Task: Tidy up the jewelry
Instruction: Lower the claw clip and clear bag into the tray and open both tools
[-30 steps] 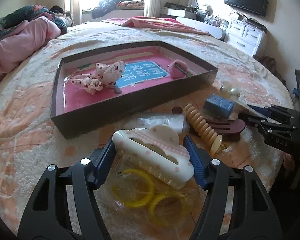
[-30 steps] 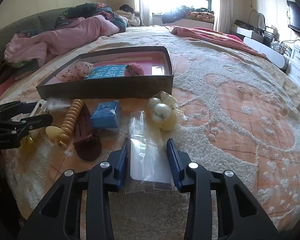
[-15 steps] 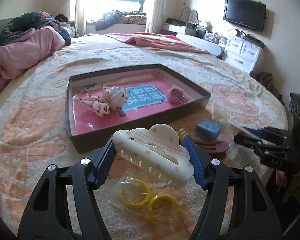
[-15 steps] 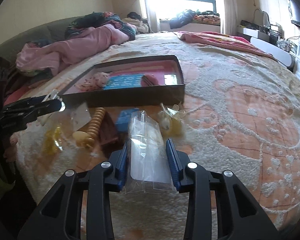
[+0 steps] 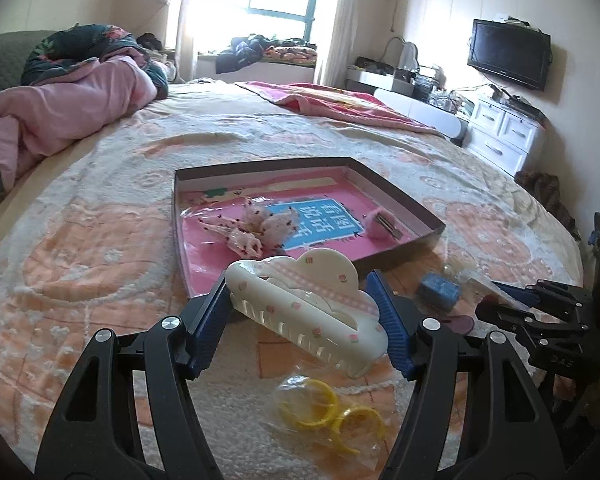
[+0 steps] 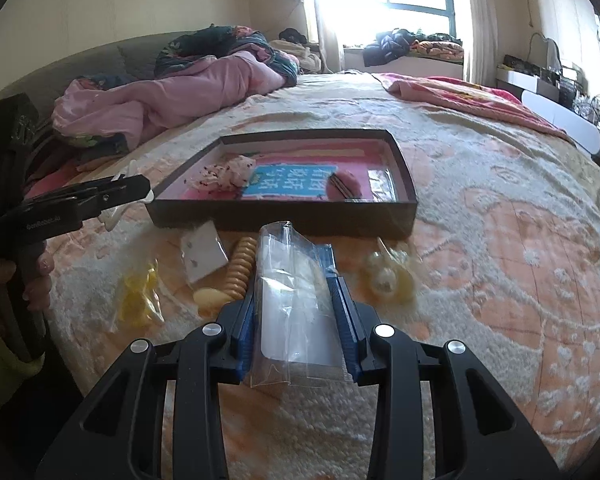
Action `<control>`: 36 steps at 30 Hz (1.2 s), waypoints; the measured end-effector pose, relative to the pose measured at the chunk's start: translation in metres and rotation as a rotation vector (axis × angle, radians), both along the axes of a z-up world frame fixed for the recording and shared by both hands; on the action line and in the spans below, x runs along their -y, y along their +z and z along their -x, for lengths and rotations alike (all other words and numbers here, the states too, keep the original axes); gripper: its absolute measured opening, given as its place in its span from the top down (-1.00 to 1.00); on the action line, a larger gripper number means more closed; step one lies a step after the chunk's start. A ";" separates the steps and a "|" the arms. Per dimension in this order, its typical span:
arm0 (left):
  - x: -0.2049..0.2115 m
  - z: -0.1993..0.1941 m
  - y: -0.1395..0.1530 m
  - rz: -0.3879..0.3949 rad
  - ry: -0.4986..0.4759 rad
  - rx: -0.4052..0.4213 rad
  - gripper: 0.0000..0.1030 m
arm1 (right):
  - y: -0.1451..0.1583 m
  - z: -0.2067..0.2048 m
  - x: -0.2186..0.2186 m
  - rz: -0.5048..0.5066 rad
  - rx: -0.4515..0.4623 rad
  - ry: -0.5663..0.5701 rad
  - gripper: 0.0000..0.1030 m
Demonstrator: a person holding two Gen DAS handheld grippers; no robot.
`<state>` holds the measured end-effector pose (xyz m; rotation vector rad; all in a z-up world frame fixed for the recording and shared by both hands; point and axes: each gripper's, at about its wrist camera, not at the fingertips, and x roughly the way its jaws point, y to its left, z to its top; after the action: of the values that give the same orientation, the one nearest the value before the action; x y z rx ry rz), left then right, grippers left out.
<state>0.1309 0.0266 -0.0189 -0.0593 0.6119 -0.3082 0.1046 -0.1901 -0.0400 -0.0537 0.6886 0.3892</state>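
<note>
My left gripper [image 5: 304,316] is shut on a cream cloud-shaped hair claw [image 5: 300,300], held above the bed in front of the dark tray [image 5: 396,196]. My right gripper [image 6: 296,320] is shut on a clear plastic packet [image 6: 296,300], held above the items lying before the tray [image 6: 284,220]. The tray has a pink floor and holds a speckled bow [image 5: 256,228] and a pink fluffy clip [image 5: 380,224]. On the bed lie bagged yellow rings [image 5: 324,412], a beaded cream clip [image 6: 236,276], a white earring card [image 6: 204,256], a pearl item [image 6: 388,280] and a blue box [image 5: 440,292].
The bed has a cream and orange blanket [image 6: 500,264]. A pink quilt [image 5: 60,108] is heaped at the far left. A white dresser [image 5: 504,132] and a wall TV [image 5: 508,60] stand on the right. The right gripper shows in the left wrist view [image 5: 540,312].
Both grippers have risen and drawn back from the bed, each still holding its item. The tray and loose items now look farther away and lower.
</note>
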 end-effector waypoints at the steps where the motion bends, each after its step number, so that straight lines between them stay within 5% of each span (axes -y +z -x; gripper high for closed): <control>1: -0.001 -0.001 0.000 -0.002 0.005 0.000 -0.13 | 0.001 -0.001 -0.002 0.002 0.003 0.001 0.35; 24: 0.000 -0.046 -0.001 -0.017 0.056 -0.018 -0.13 | 0.022 -0.051 -0.016 -0.007 0.054 0.018 0.35; 36: 0.024 -0.075 -0.003 -0.032 -0.008 -0.037 -0.13 | 0.031 -0.084 0.002 -0.008 0.071 -0.050 0.35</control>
<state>0.2062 0.0031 -0.0222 -0.0320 0.6534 -0.3061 0.1885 -0.1923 -0.0094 -0.0424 0.6171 0.3406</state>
